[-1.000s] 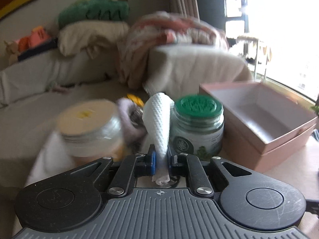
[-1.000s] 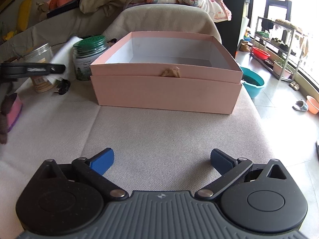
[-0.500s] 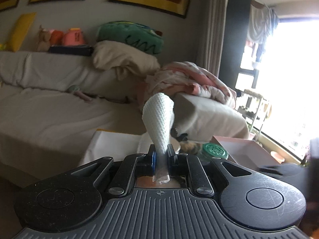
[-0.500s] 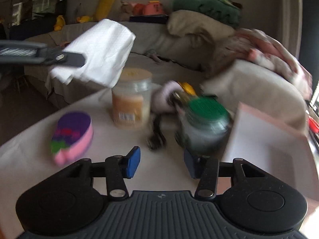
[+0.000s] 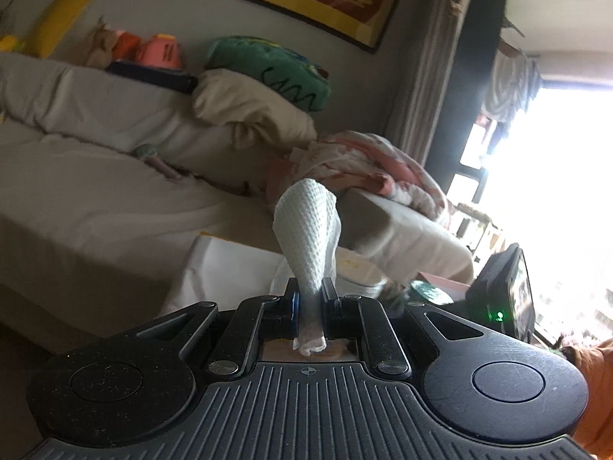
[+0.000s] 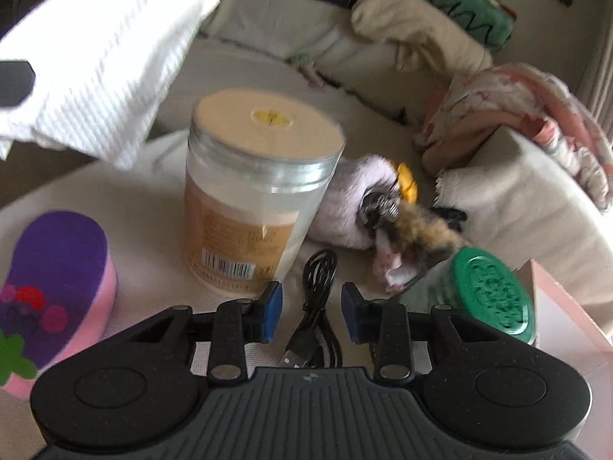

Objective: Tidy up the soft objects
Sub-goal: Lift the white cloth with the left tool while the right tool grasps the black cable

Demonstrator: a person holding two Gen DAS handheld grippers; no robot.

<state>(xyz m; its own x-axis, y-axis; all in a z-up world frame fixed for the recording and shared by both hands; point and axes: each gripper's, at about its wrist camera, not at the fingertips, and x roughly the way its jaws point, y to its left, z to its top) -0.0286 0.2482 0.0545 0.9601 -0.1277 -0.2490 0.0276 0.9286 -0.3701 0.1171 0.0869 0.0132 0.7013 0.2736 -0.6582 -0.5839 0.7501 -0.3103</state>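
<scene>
Two hand-held grippers work above the counter (image 6: 153,176): the left hand-held gripper (image 5: 309,303) is clamped on a folded white paper towel (image 5: 306,230), held aloft left of the tall jar (image 6: 260,191); the right hand-held gripper (image 6: 311,316) is parted over a black cable (image 6: 318,306). The towel looks light and limp, best pinched at its fold.

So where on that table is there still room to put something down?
Bare cloth lies between the purple-pink pad and the tall jar. Crowded: black cable, lilac plush, green-lidded jar bunch together before the right gripper.
</scene>
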